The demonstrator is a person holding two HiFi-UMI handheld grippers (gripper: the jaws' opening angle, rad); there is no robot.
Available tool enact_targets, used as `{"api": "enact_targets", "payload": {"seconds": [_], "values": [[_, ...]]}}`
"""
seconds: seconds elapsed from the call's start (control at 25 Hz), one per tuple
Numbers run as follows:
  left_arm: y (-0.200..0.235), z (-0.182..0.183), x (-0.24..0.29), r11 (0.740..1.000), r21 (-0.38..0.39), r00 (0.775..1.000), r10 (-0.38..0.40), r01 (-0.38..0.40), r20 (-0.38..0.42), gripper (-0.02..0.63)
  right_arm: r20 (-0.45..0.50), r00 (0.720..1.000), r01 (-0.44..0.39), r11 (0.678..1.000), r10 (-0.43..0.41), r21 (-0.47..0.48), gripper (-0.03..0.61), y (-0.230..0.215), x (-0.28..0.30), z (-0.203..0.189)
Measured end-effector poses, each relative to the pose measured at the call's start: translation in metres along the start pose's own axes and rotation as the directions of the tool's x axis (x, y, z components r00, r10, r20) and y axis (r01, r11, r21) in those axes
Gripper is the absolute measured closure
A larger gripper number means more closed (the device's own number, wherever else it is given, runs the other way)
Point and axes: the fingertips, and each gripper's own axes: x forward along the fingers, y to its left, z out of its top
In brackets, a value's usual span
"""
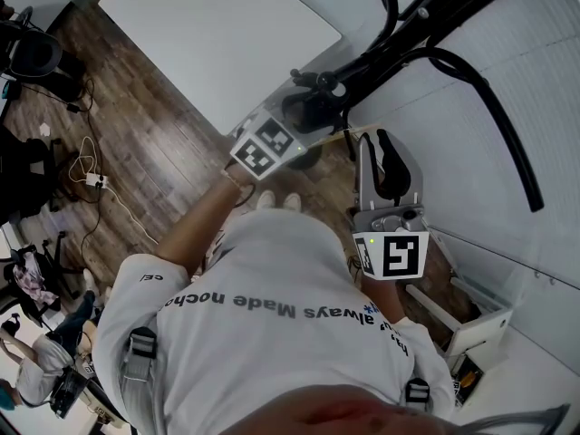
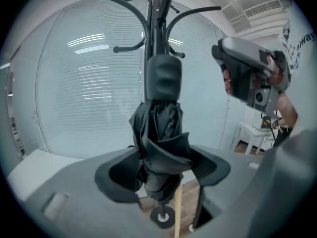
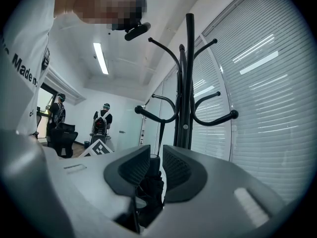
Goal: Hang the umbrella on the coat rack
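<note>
The black coat rack (image 1: 471, 71) (image 2: 157, 24) (image 3: 189, 83) stands before a frosted glass wall with blinds. A folded black umbrella (image 1: 313, 116) (image 2: 161, 133) hangs against its pole; in the right gripper view a thin strap runs from a hook down to the umbrella (image 3: 151, 182). My left gripper (image 1: 304, 127) (image 2: 163, 170) has its jaws spread wide on either side of the folded canopy, and the pads do not visibly press it. My right gripper (image 1: 385, 148) (image 3: 154, 165) points level, a little to the right of the umbrella and apart from it. Its jaws stand a narrow gap apart with nothing held.
The rack's round base (image 2: 162, 216) rests on wooden floor. A white table (image 1: 217, 34) lies behind the rack and a small white stand (image 1: 480, 329) is at the right by the wall. Cables (image 1: 91, 175) and an office chair (image 1: 36, 57) are at the left. Other people (image 3: 101, 123) stand far off.
</note>
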Motion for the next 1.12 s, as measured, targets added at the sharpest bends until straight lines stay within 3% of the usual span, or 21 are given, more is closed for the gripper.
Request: {"api": "enact_targets", "payload": {"seconds": [0.36, 0.52, 0.76, 1.12], "values": [[0.003, 0.040, -0.049, 0.997, -0.043, 0.986, 0.068, -0.063, 0.149, 0.315, -0.004, 1.000, -0.009, 1.000, 0.009, 0.015, 0.508, -0.002, 0.004, -0.006], [0.003, 0.055, -0.082, 0.992, -0.092, 0.970, 0.107, -0.088, 0.218, 0.382, -0.008, 1.000, -0.020, 0.999, 0.020, 0.025, 0.515, 0.002, 0.004, -0.005], [0.003, 0.072, -0.133, 0.976, -0.144, 0.926, 0.201, -0.162, 0.319, 0.511, -0.010, 0.999, -0.043, 0.999, 0.044, 0.030, 0.528, 0.008, 0.003, -0.001], [0.000, 0.065, -0.169, 0.956, -0.186, 0.891, 0.282, -0.229, 0.357, 0.549, -0.027, 0.995, -0.092, 0.995, 0.093, 0.050, 0.540, 0.020, -0.002, -0.001]]}}
